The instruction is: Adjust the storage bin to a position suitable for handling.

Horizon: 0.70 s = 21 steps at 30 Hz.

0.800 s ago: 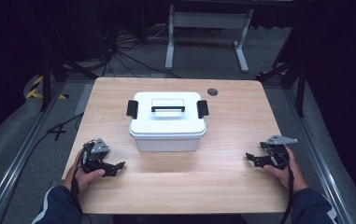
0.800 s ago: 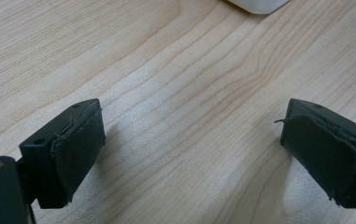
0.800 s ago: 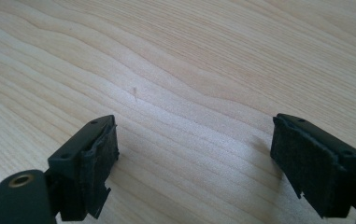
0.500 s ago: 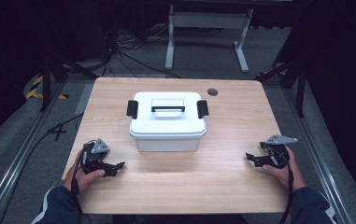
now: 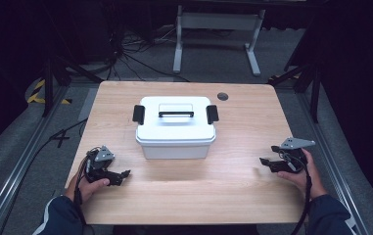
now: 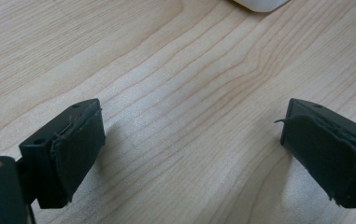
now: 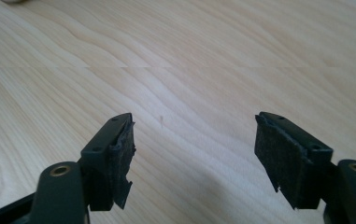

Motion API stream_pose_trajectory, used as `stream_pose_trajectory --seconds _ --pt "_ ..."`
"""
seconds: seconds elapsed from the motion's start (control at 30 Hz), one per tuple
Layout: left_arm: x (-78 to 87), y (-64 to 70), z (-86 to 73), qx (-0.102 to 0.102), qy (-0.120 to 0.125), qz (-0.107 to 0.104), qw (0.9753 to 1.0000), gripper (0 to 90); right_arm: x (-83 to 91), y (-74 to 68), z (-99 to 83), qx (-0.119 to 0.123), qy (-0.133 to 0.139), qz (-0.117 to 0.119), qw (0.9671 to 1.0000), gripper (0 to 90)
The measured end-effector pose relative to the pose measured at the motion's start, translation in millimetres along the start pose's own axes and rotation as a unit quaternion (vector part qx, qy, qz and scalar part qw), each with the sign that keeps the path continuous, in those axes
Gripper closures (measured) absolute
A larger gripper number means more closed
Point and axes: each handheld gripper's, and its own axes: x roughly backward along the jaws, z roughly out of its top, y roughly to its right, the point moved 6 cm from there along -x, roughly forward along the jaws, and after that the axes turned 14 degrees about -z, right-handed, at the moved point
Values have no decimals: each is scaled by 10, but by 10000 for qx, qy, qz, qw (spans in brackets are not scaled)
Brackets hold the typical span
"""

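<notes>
Firstly, from the high view, the white box stands in the middle of the bench, lid on, with a black handle lying flat on top and a black latch at each short end, while the left hand-held gripper and the right hand-held gripper rest low near the front corners, well apart from it, I think as a waiting pose before reaching. Next, the left gripper view shows its jaws spread wide over bare wood, with one rounded white corner of the box at the top edge. Finally, the right gripper view shows its jaws spread too, holding nothing.
</notes>
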Motion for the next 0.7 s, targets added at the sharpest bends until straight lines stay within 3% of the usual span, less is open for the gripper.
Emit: stream_pose_trajectory --seconds 0.1,0.23,0.53,0.7 --pt "-1 3 -1 15 1 -9 10000 68 76 -41 138 43 168 177 9997 304" --pt "0 3 -1 15 1 -3 10000 68 178 -108 341 315 309 263 9987 324" --pt "0 2 -1 12 -1 -1 10000 68 385 -158 907 984 410 233 9940 376" --pt "0 3 -1 19 2 -2 10000 68 475 -143 1237 1011 636 273 9925 377"
